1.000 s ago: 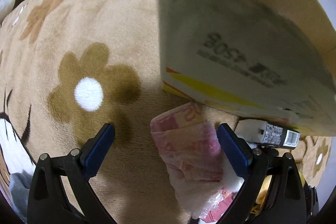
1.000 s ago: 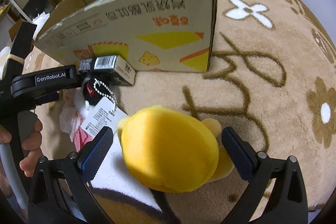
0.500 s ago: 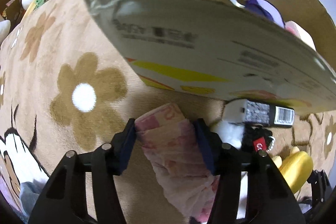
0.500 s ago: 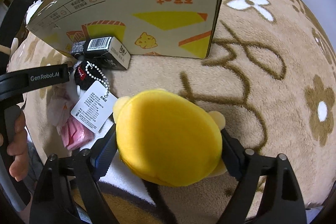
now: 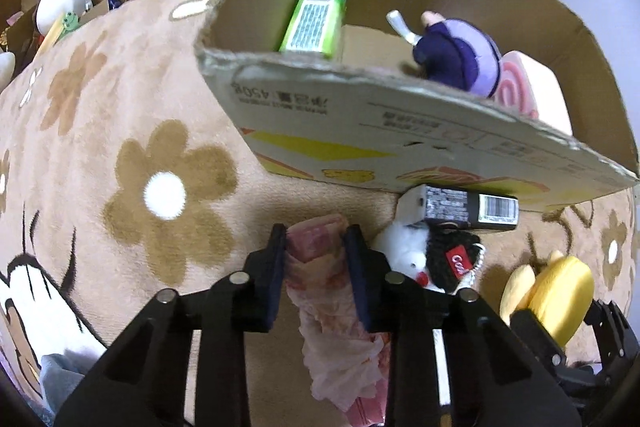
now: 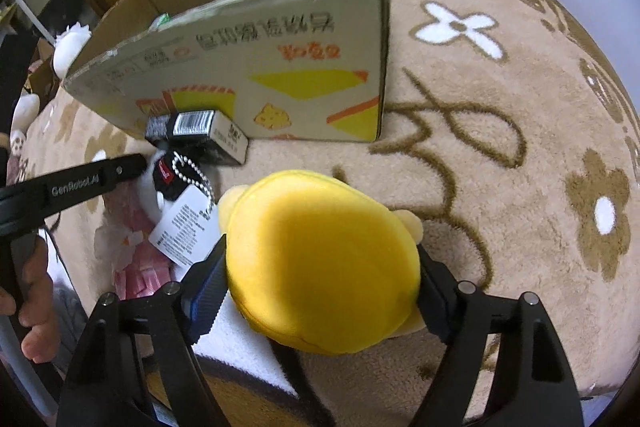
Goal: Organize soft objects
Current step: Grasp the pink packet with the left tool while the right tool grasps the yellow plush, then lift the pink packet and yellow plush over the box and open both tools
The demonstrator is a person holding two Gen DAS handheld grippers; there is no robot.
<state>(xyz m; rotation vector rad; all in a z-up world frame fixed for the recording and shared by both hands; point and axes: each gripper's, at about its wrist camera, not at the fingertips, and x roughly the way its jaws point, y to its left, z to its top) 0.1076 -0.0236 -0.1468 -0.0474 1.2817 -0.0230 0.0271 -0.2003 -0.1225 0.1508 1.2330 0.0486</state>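
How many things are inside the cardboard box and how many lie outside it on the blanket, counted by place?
Inside the cardboard box: 3 (green carton, purple plush, pink swirl cushion)
Outside: 4 (pink packet, yellow plush, black-and-white plush, black box)
Total: 7

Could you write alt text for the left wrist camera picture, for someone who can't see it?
The left gripper has its jaws closing on a crumpled pink packet above a tan flowered blanket. Just beyond stands an open cardboard box holding a green carton, a purple plush and a pink swirl cushion.
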